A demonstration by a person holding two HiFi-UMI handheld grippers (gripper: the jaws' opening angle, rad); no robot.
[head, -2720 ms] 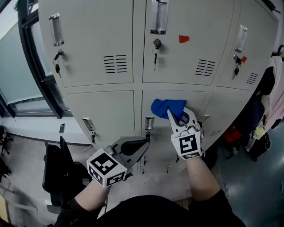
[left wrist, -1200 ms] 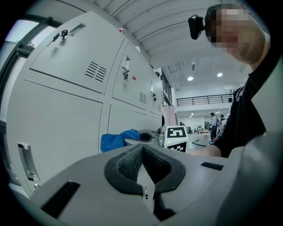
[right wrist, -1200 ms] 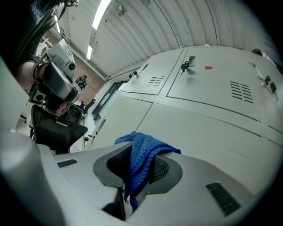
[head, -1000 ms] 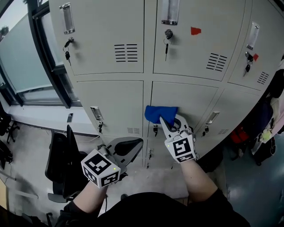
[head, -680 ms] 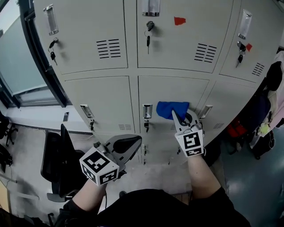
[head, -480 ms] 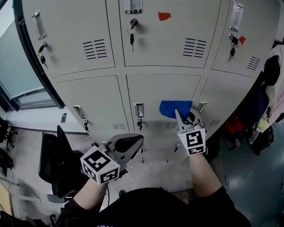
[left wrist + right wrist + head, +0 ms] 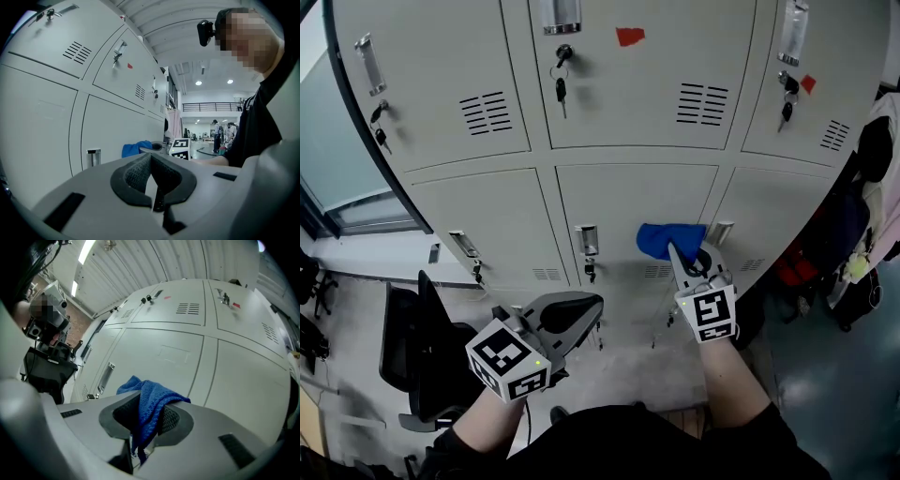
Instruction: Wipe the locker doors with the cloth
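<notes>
Nearest to me, low on the left, I hold my left gripper (image 7: pixel 592 311) out over the floor, well apart from the lockers. Its two jaws are pressed together and there is nothing between them (its own view shows the dark pads meeting). To the left of it, lower down, stands a black chair (image 7: pixel 411 349). On the right, a little farther, my right gripper (image 7: pixel 687 255) reaches up to the lockers. Its jaws are clenched on the blue cloth (image 7: pixel 667 238), which comes up between the pads and folds over the right pad. The bunched end of the cloth lies against the lower middle door (image 7: pixel 623 202), close to the right edge of this door. The metal handle (image 7: pixel 586 240) of the same door is to the left of the cloth, apart from it. Just to the right of the cloth is the handle of the next door (image 7: pixel 723 231). Farther, above, are the upper doors (image 7: pixel 441 56) with vent slots and keys (image 7: pixel 561 89) hanging in the locks. The upper middle door has a small red sticker (image 7: pixel 629 37).
</notes>
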